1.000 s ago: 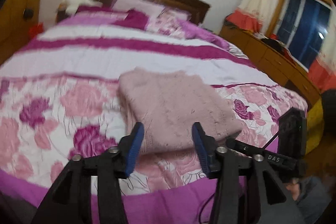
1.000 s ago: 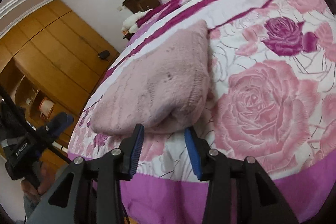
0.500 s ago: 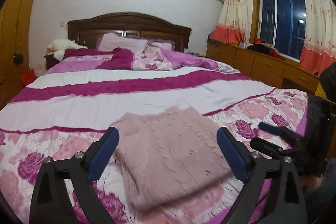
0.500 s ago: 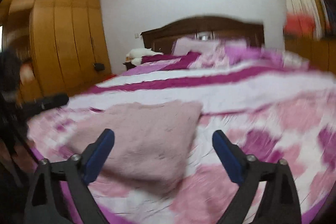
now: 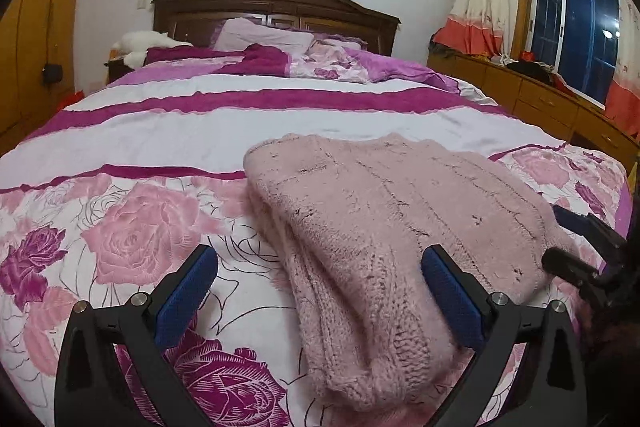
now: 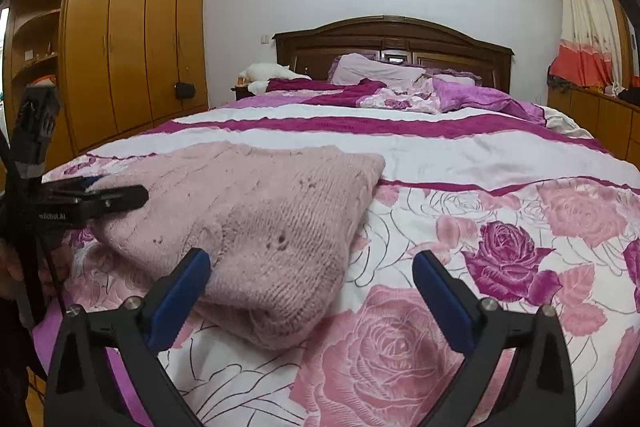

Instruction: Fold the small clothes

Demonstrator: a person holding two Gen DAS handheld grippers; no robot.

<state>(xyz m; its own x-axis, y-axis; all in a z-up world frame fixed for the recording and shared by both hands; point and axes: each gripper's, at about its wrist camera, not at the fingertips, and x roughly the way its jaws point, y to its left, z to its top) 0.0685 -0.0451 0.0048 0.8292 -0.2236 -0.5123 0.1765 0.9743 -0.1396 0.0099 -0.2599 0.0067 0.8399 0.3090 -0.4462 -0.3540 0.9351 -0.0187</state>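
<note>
We see one garment, a pale pink knitted sweater (image 5: 392, 219) (image 6: 256, 203), fuzzy in texture with faint cable ribs running along its length and a few small dark specks or holes in the knit. It is folded into a thick, roughly rectangular bundle of several layers and lies flat on the bed. In the left wrist view it stretches from the centre toward 4 o'clock, its rounded folded edge nearest us at about 6 o'clock. In the right wrist view it sits toward 9 o'clock, one corner pointing to 1 o'clock.
</note>
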